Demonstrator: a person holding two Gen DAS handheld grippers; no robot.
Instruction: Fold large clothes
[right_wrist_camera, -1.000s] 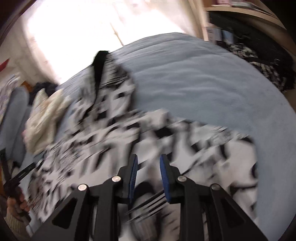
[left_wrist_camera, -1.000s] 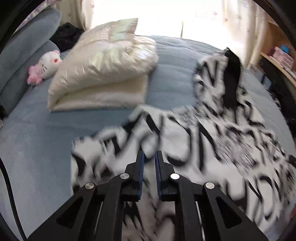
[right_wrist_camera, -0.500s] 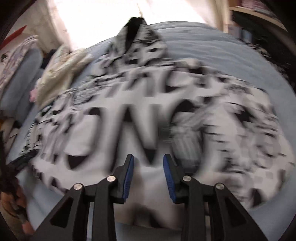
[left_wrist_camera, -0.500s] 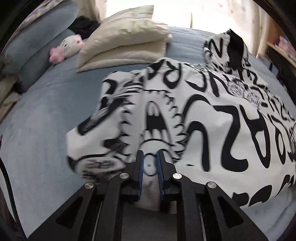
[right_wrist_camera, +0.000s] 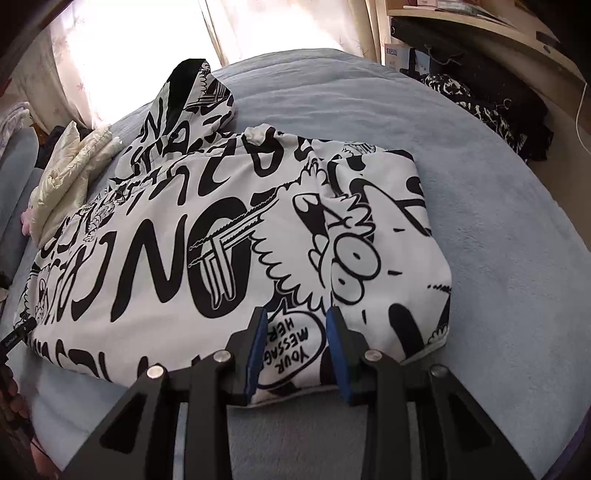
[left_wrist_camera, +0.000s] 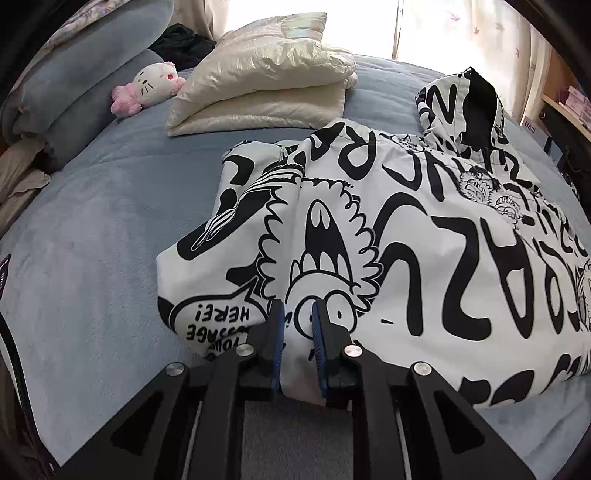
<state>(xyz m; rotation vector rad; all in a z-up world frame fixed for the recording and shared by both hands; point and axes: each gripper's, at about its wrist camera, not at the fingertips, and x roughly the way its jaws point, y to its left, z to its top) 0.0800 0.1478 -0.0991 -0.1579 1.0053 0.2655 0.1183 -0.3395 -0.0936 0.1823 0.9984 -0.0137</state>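
Hoodie point(left_wrist_camera: 424, 236) hem under gripper point(left_wrist_camera: 298, 325)

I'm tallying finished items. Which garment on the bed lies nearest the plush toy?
The cream jacket, folded beside the plush toy; the printed hoodie lies farther off.

On my left feed I see a blue bed point(left_wrist_camera: 92, 258) with a stack of cream pillows point(left_wrist_camera: 266, 81) near its head. Just beside them a white and pink plush cat point(left_wrist_camera: 151, 86) leans against rolled blue-grey bedding point(left_wrist_camera: 74, 88), and a dark bundle of cloth point(left_wrist_camera: 181, 40) sits behind. Pale curtains point(left_wrist_camera: 472, 33) glow with daylight. On my right feed a wooden shelf point(right_wrist_camera: 491, 26) runs along the wall, with a heap of dark patterned clothes point(right_wrist_camera: 491, 107) under it at the bed's edge.
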